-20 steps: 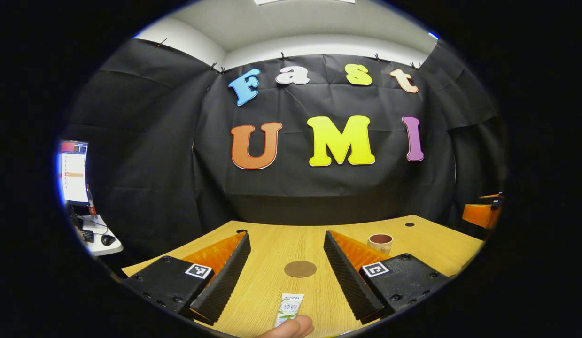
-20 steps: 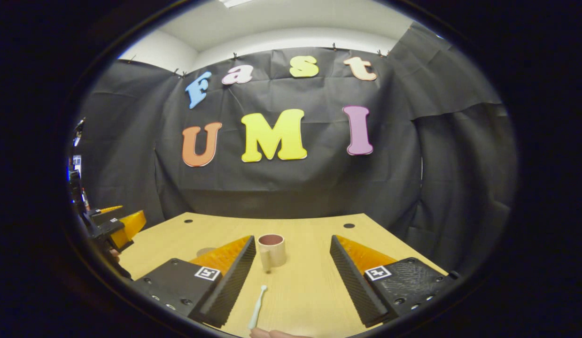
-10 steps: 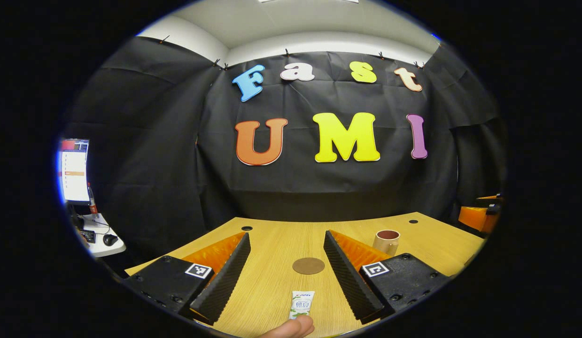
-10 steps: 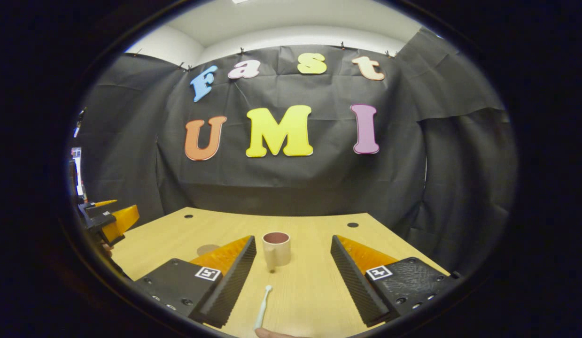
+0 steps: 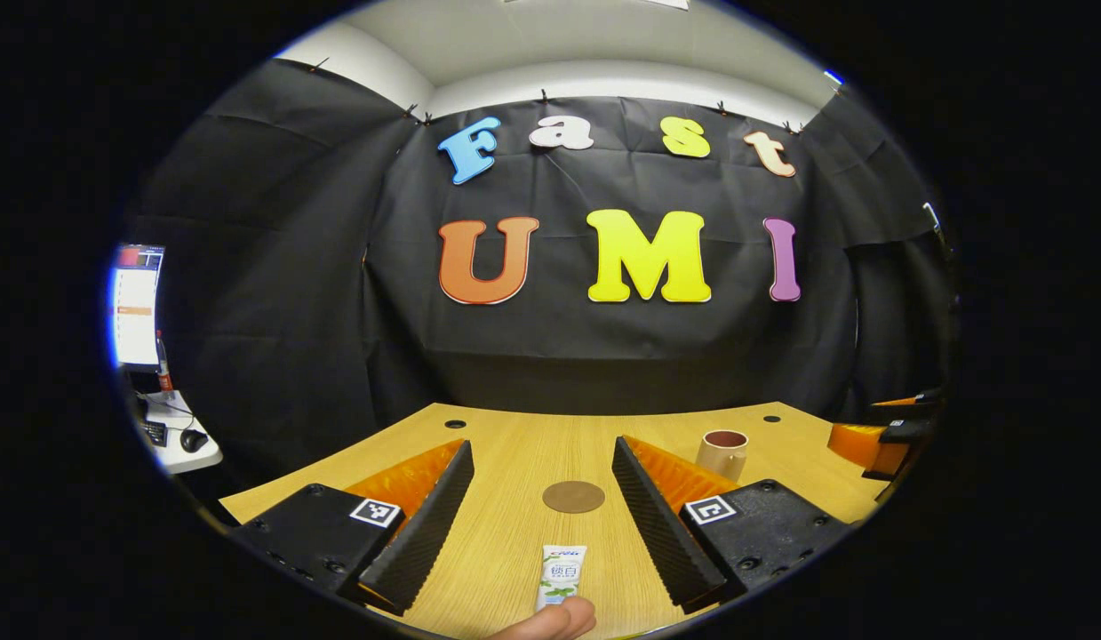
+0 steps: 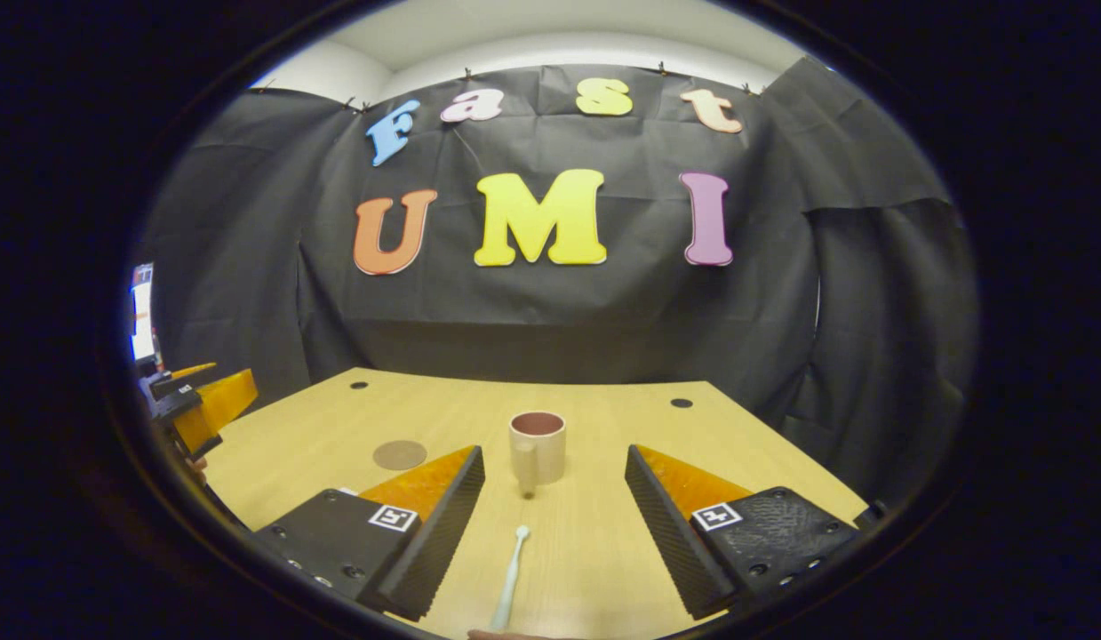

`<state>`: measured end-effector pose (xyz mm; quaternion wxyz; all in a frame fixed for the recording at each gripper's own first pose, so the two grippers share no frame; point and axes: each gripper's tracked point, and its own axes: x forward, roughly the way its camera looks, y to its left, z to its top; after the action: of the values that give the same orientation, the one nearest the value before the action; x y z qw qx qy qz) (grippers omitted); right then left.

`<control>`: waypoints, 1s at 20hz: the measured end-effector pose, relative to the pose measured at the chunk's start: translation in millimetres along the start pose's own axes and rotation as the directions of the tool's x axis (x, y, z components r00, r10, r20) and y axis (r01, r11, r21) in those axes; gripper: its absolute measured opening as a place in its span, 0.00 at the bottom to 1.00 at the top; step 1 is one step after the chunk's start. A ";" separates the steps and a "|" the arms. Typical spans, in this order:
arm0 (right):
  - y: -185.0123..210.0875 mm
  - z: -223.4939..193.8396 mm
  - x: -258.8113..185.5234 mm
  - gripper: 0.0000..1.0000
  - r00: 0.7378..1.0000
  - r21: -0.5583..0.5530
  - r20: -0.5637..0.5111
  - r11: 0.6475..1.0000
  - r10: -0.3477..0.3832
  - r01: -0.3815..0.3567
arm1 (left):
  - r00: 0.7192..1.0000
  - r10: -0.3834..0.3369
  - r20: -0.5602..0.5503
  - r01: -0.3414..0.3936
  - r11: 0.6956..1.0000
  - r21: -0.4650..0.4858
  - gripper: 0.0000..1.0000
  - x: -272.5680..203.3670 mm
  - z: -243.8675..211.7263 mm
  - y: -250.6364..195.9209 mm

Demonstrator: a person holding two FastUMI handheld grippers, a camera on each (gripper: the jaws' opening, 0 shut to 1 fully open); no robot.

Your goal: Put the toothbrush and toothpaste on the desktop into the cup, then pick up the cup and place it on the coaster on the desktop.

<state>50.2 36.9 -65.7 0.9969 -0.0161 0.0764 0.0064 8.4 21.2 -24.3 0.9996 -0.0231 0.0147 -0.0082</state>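
Toothpaste (image 5: pixel 562 569), a white tube with green print, lies flat before us; toothbrush (image 6: pixel 509 578) looks white, perhaps pale blue; both grippers (image 5: pixel 543 524) (image 6: pixel 554 524) gape, holding nothing.

So the wooden desk (image 6: pixel 603 551) has a cup (image 6: pixel 538 446), coaster (image 6: pixel 400 455), toothbrush (image 6: pixel 509 580) and toothpaste (image 5: pixel 562 570) on it.

Black-draped booth (image 5: pixel 275 267), wooden desk (image 6: pixel 603 400)

Both tongs are hovering over the table (image 5: pixel 514 444), fingers spread wide and holding nothing. The left tongs (image 5: pixel 543 511) are sitting at its left edge, the right tongs (image 6: pixel 554 520) nearer its middle. A fingertip (image 5: pixel 550 622) is showing beneath the left tongs.
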 end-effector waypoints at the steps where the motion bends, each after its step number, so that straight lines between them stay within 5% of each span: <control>1: 2.9 -8.2 4.4 0.95 1.000 -0.004 -0.021 1.000 0.002 -0.002 | 1.000 0.001 0.006 -0.001 1.000 0.007 1.00 -0.1 -0.7 0.8; 12: 11.7 -108.5 49.8 0.94 0.963 0.020 -0.267 1.000 -0.013 0.019 | 0.998 -0.015 -0.056 0.015 1.000 0.002 1.00 6.3 -33.1 2.3; 20: 19.2 -139.5 63.9 0.73 0.927 0.021 -0.374 0.999 -0.039 0.050 | 0.996 -0.009 -0.089 0.009 1.000 0.004 1.00 14.9 -43.3 9.3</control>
<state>91.8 52.2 -213.9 0.9642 -0.0037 0.2645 -0.0205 22.2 28.2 -68.4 0.9979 -0.0205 0.0592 -0.0136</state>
